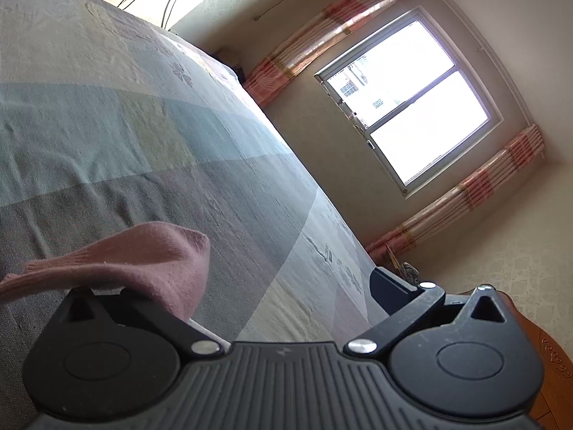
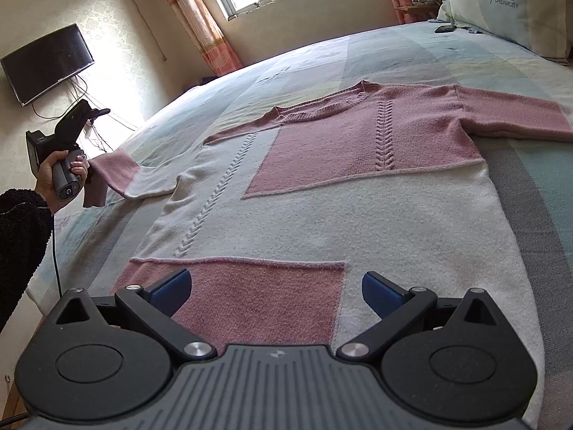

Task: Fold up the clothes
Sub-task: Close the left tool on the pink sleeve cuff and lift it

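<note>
The right gripper [image 2: 274, 295] is hovering with fingers spread wide, the pink hem panel of the pink-and-cream knitted sweater [image 2: 322, 193] lying between them, flat on the pastel patchwork bed cover [image 2: 537, 222]. Farther left, the left gripper [image 1: 265, 286] is standing wide, the sweater's pink cuff [image 1: 157, 258] draping over one finger.

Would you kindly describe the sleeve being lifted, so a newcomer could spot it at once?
Start at the bed, where a pink and cream sweater lies spread flat. Follow its cream side toward the wall with the TV, to the left gripper. The sleeve there has a pink cuff raised off the bed, unlike the all-pink sleeve lying flat near the pillow.
</note>
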`<move>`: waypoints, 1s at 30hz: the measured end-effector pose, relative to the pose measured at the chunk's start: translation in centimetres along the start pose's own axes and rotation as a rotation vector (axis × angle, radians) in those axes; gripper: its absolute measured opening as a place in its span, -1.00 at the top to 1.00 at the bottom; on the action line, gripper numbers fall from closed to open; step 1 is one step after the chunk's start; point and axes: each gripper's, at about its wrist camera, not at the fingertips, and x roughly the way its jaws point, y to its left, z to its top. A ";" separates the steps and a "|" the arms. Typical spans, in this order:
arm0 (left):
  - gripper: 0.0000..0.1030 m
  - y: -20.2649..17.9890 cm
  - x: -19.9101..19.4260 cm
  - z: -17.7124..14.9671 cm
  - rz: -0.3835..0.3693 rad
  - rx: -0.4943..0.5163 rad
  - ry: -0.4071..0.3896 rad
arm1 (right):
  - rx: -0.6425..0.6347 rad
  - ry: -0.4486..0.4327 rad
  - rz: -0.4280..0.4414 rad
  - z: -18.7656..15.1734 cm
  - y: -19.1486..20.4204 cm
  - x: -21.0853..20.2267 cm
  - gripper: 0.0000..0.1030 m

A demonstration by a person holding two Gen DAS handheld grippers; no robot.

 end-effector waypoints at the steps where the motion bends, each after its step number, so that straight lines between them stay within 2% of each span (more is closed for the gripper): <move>1: -0.99 -0.7 0.2 0.0 -0.001 0.004 0.006 | 0.010 -0.001 0.003 0.0 -0.2 -0.2 -1.00; 6: -0.99 -4.1 0.7 -0.8 -0.009 0.031 0.044 | 0.039 0.001 0.010 0.1 -0.7 -0.9 -1.00; 17: -0.99 -11.5 1.4 -4.1 0.001 0.136 0.132 | 0.010 0.019 -0.004 -0.3 -1.1 -2.2 -1.00; 30: -0.99 -19.3 2.9 -8.8 -0.034 0.240 0.222 | 0.038 -0.002 -0.027 -0.7 -3.2 -4.5 -1.00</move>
